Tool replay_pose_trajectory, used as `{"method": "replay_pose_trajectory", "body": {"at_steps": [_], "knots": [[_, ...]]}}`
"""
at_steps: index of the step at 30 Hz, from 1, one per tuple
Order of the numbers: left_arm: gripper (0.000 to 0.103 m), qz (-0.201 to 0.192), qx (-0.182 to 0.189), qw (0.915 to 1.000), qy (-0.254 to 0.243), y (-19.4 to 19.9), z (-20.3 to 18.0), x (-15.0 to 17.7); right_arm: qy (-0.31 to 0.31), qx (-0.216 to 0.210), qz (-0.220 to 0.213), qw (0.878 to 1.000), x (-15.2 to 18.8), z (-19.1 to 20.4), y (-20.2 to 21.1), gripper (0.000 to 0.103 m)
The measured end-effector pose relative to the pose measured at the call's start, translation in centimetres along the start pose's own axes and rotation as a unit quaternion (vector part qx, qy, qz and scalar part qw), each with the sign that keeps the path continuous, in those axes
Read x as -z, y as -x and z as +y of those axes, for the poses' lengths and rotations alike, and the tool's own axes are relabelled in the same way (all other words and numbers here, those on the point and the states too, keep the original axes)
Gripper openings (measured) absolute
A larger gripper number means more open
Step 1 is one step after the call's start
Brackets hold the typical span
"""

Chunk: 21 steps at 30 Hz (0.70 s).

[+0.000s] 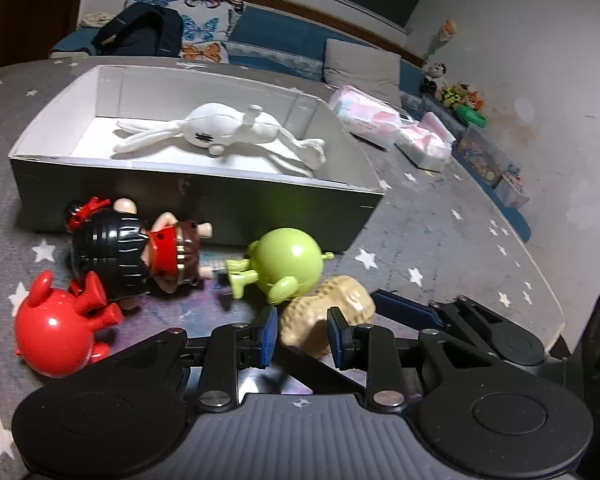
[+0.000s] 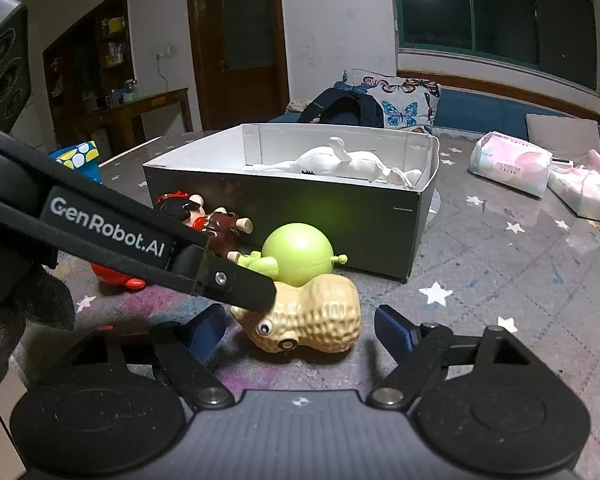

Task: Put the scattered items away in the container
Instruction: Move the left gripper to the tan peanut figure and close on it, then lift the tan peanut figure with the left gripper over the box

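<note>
One item is stowed so far: a white stuffed rabbit toy (image 1: 228, 132) lies flat inside the open rectangular cardboard box with dark outer walls and white interior (image 1: 204, 196), which stands well ahead of both tools on the grey star-patterned cloth (image 1: 440, 240). Four items are left outside, all between the tools and the box's near wall. The tan peanut-shaped plastic figure with eyes (image 2: 312, 316) lies on its side directly ahead of the right gripper (image 2: 300, 330), in the gap between its blue-padded fingers; those jaws stand apart with clear space on both sides of the peanut, so nothing is held there. The left gripper (image 1: 302, 334) comes in from the left in the right wrist view, its tip at the peanut's upper end; in its own view the peanut sits between its pads, close on both sides, but whether they press on it I cannot tell. Just beyond the peanut, touching or nearly so, lies the round lime-green plastic figure (image 1: 288, 266). Further left of the left tool lie the black-haired doll with red bow and brown dress (image 1: 140, 248) and the glossy red round figure (image 1: 60, 332). Judged progress: early, roughly one of five put away; the peanut looks like the item in hand.
</note>
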<state>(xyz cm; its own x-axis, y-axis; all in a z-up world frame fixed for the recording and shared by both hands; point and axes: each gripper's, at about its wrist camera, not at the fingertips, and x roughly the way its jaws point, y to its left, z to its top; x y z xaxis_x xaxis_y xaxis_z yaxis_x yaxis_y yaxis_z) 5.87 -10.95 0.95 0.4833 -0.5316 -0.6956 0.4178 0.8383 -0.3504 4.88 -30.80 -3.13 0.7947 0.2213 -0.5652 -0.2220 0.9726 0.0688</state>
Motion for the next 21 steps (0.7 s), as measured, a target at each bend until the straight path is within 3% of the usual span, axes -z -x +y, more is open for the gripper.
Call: {"method": "replay_pose_trajectory", "body": {"at_steps": [13, 21], "knots": [[0.036, 0.006, -0.001, 0.9998, -0.020, -1.0, -0.2, -0.3, 0.018, 0.005, 0.000, 1.000, 0.2, 0.5, -0.3, 0.070], [0.040, 0.016, 0.026, 0.9990, 0.031, -1.6, 1.3, 0.0, 0.019, 0.004, 0.000, 1.000, 0.3, 0.6, -0.2, 0.069]]}}
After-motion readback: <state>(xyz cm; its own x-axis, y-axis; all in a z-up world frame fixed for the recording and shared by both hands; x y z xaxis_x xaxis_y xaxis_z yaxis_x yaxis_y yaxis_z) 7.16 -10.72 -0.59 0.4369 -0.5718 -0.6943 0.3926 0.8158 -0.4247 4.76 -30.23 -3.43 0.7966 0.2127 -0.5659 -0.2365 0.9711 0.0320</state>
